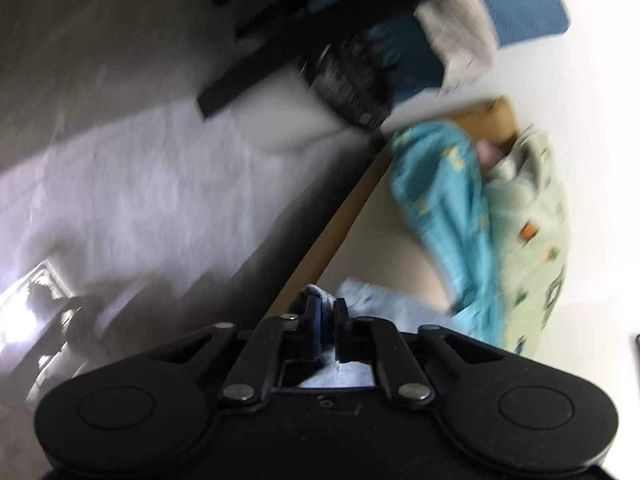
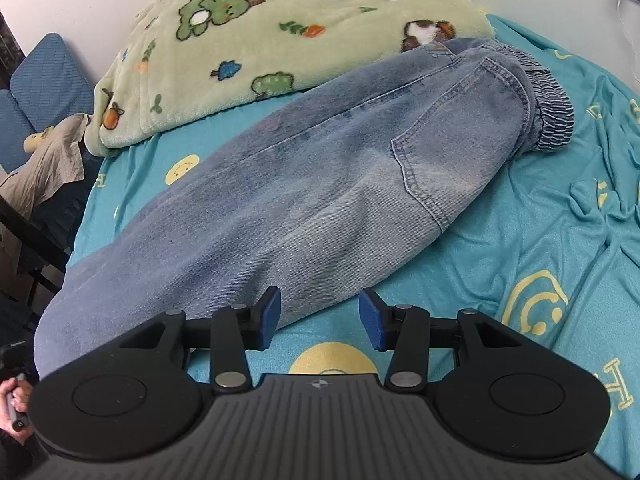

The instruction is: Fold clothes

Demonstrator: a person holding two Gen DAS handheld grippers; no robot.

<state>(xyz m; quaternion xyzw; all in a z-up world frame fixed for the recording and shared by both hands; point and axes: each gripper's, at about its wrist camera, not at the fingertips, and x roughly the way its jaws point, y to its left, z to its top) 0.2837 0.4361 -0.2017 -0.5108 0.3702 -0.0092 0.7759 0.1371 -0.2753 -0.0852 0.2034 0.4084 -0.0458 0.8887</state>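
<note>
A pair of light blue jeans [image 2: 320, 168] lies stretched across a teal bedsheet [image 2: 540, 240], with the elastic waistband [image 2: 548, 108] at the far right and the legs running to the lower left. My right gripper [image 2: 320, 316] hovers open at the near edge of the denim; its blue pads [image 2: 268, 316] do not press on anything. The left wrist view is blurred. There my left gripper [image 1: 326, 312] has its fingers drawn together on a bunch of the pale denim [image 1: 372, 300] at the bed's edge.
A green cartoon-print blanket [image 2: 260, 32] is heaped at the back of the bed, touching the jeans. Blue cushions [image 2: 40, 76] and a beige garment [image 2: 48, 160] sit off the bed to the left. A hand [image 2: 12, 396] shows at bottom left. Grey floor [image 1: 140, 180] lies beside the wooden bed edge [image 1: 332, 220].
</note>
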